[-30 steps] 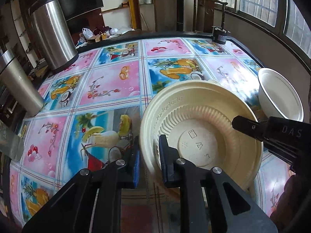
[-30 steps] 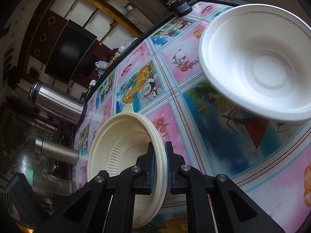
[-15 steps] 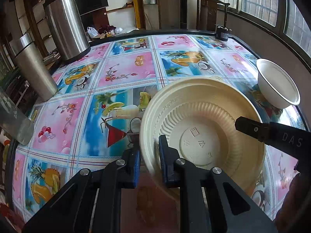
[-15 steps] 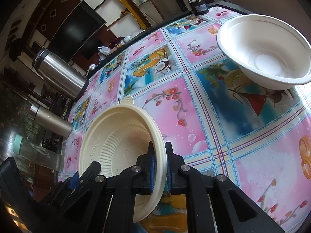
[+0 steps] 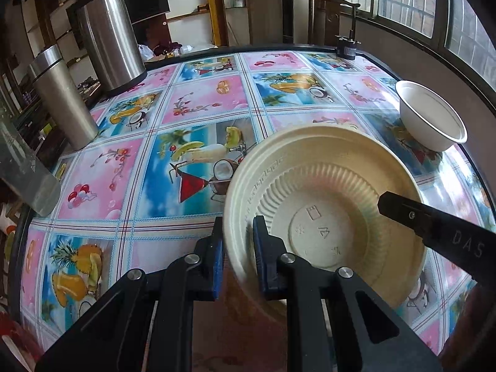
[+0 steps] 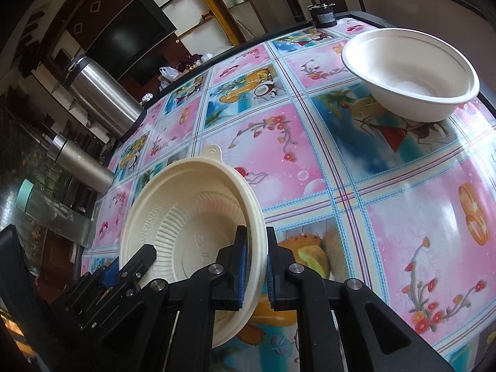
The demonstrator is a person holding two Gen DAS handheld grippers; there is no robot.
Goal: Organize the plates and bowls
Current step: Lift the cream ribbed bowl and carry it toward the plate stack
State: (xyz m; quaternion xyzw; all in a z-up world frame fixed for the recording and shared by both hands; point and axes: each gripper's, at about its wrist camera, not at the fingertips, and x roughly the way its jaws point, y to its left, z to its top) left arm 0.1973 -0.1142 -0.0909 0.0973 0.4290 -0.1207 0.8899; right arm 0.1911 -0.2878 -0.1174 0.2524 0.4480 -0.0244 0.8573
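Near the tabletop's [image 5: 201, 99] front edge, both grippers, left [image 5: 237, 248] and right [image 6: 254, 259], pinch the plate's [image 5: 325, 186] thin rim (light, bendy).

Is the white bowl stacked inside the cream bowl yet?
No. The white bowl sits alone on the table, well apart from the cream bowl that both grippers hold by the rim.

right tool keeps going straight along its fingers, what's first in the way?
Probably bare tablecloth. The right tool is shut on the cream plate; the white bowl sits off to the right. Depth is unclear.
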